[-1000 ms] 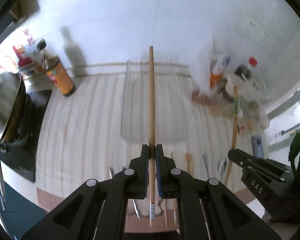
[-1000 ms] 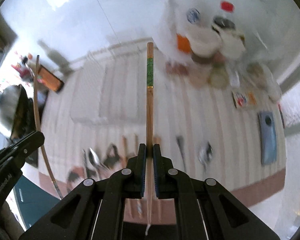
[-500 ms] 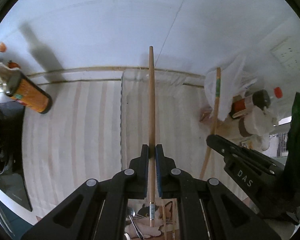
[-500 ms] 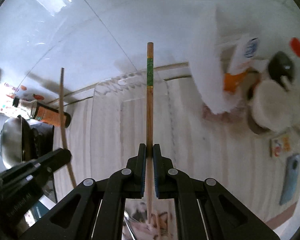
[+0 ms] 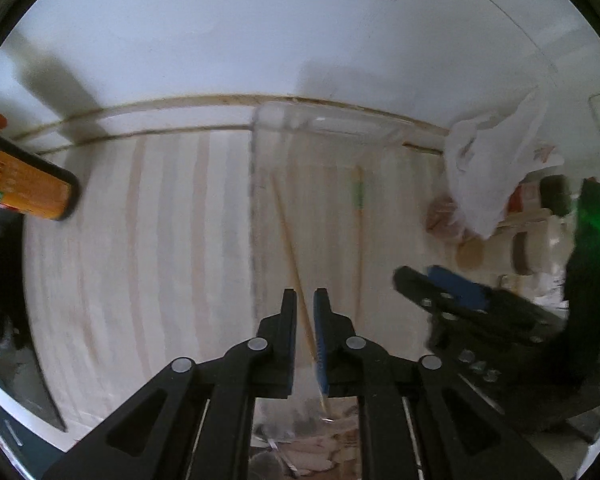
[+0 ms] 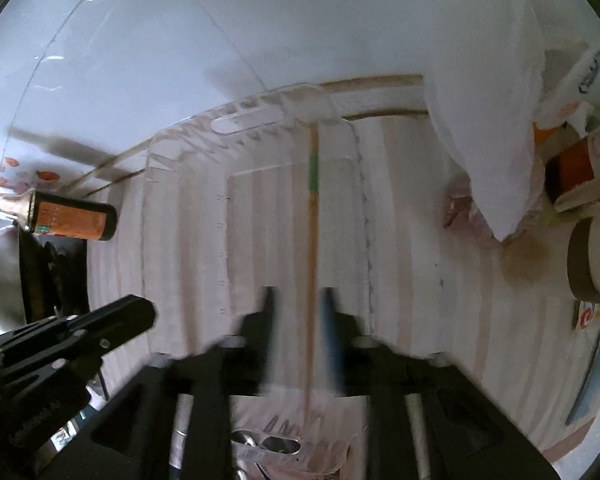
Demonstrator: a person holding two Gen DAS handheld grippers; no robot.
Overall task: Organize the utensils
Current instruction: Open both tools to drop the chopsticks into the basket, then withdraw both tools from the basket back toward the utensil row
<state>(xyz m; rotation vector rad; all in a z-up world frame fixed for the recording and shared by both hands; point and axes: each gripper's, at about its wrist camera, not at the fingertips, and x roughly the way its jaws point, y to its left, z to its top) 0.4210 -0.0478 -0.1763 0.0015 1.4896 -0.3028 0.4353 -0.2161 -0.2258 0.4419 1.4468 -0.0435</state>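
Left wrist view: left gripper (image 5: 305,304) is seen with its jaws apart, nothing clamped; a plain chopstick (image 5: 290,232) lies released inside the clear plastic tray (image 5: 324,120) on the striped counter (image 5: 140,240). Its long axis runs from near the gripper toward the wall, far end tilted left. A second chopstick with a green band (image 5: 358,216) lies in the same tray, to the right, apart from the first and roughly parallel, green-band end pointing at the wall.

Right wrist view: right gripper (image 6: 298,312) is motion-blurred, jaws spread, nothing gripped; the green-banded chopstick is seen between them, in the tray, pointing straight away.

Progress, as judged: both chopsticks deposited, so this step reads as done. More utensils, apparently spoons (image 6: 260,442), are glimpsed blurred on the counter below the grippers, outside the tray; these are presumably left to sort. Exact count cannot be told.
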